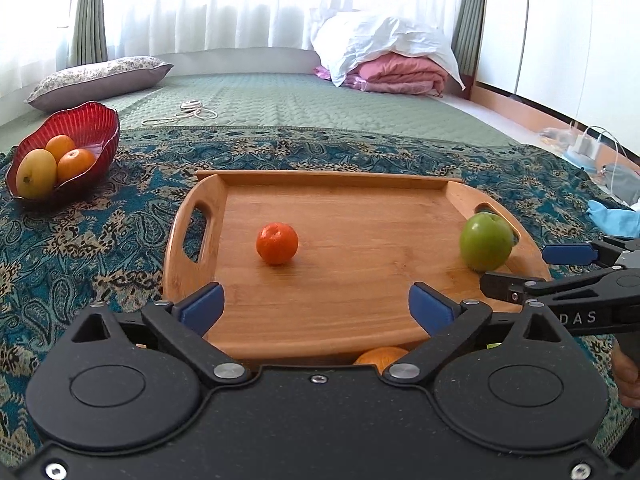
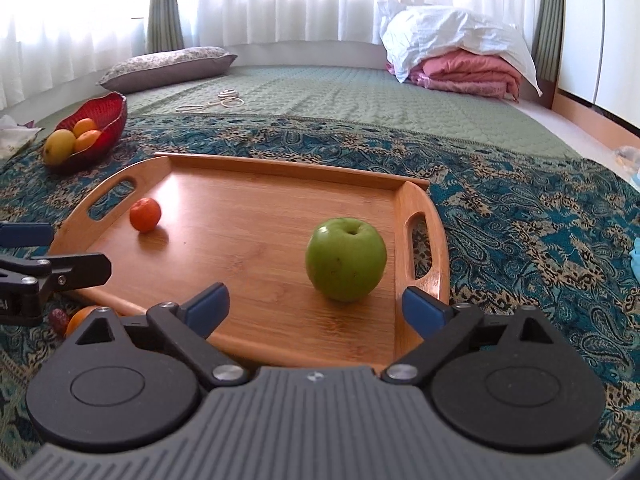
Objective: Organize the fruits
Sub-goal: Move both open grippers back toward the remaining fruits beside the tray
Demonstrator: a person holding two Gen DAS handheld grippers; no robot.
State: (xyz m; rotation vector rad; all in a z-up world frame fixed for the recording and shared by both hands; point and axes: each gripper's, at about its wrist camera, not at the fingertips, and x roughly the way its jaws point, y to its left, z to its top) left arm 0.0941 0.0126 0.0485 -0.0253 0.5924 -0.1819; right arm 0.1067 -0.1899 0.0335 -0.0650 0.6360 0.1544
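green apple [image 2: 346, 258] sits on wooden tray [image 2: 256, 248] near its right handle, dead ahead of right gripper [image 2: 316, 306], jaws wide, nothing held. tangerine [image 1: 277, 243] mid-tray, ahead of left gripper [image 1: 316, 306], also wide open and empty

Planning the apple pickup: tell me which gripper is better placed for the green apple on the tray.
Right. The right gripper is open with the green apple just ahead between its pads. From the left gripper, also open, the apple sits far off to the side, by the wooden tray's handle.
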